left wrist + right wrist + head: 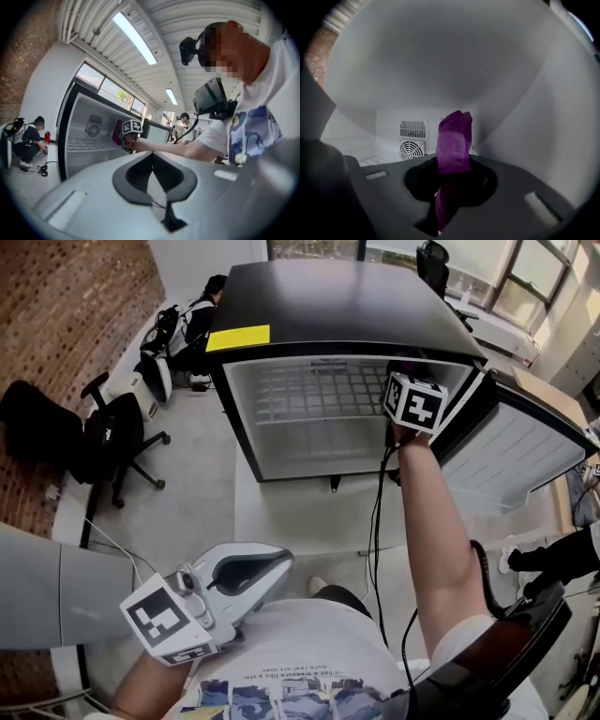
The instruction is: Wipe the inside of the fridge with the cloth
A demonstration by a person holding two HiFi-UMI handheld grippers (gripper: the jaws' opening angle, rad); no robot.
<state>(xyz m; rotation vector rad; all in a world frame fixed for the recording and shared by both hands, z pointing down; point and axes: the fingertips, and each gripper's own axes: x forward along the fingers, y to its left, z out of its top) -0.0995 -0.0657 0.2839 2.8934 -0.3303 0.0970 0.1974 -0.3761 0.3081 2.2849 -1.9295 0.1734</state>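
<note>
The black fridge (337,306) stands open, its door (516,451) swung out to the right. My right gripper (412,401) reaches into the upper right of the white interior, with only its marker cube showing in the head view. In the right gripper view the right gripper (452,161) is shut on a purple cloth (454,138), which stands up close to the fridge's right wall (543,136). The left gripper view shows that cloth (116,132) inside the fridge (84,140). My left gripper (267,568) hangs near my body, far from the fridge, its pads (140,171) together and empty.
A wire shelf (319,390) crosses the fridge's upper half, with a fan grille (411,149) on the back wall. A black office chair (103,442) stands left of the fridge. A person (202,320) crouches behind it. A cable (378,521) hangs from my right arm.
</note>
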